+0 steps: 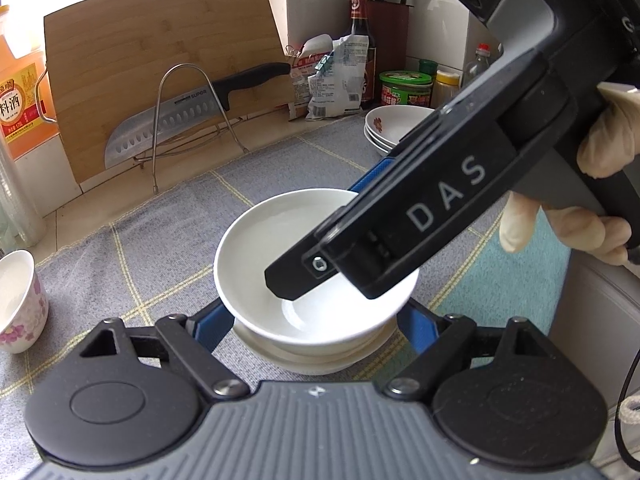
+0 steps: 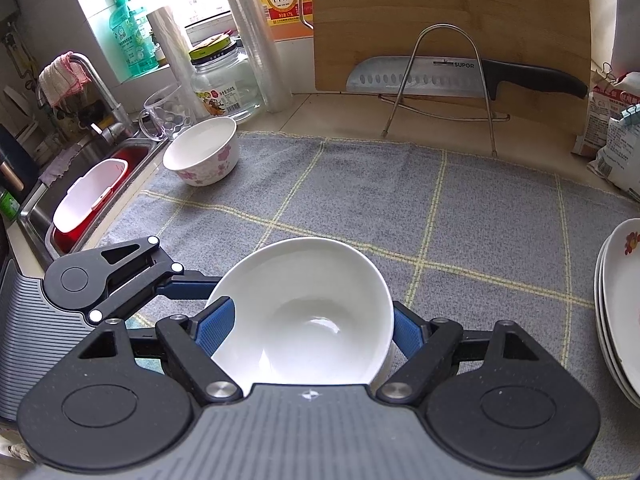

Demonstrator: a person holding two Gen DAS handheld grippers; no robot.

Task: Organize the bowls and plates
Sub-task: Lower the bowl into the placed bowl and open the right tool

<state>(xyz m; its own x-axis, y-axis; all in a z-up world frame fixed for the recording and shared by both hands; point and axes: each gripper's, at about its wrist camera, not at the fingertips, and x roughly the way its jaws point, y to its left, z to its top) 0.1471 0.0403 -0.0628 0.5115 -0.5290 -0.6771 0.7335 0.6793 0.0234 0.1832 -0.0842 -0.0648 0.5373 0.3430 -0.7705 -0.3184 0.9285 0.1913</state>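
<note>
A white bowl (image 1: pixel 280 236) sits nested on a lower white bowl (image 1: pixel 312 354) on the grey checked mat (image 1: pixel 168 248). My right gripper (image 1: pixel 320 236) reaches in from the upper right and is shut on the top bowl (image 2: pixel 304 308), one blue pad (image 2: pixel 216 328) on each side of it. My left gripper (image 1: pixel 316 326) is low in front, its blue fingers (image 1: pixel 216 326) pressed against both sides of the lower bowl. In the right wrist view the top bowl is tilted, and one of the left gripper's fingers (image 2: pixel 188 284) runs in behind it from the left.
A flowered bowl (image 2: pixel 202 152) stands at the mat's far left near the sink (image 2: pixel 92 196). A stack of flowered plates (image 2: pixel 620 304) sits on the right. A cutting board (image 2: pixel 448 20) and a knife (image 2: pixel 440 76) on a wire rack stand behind, with bottles and packets around.
</note>
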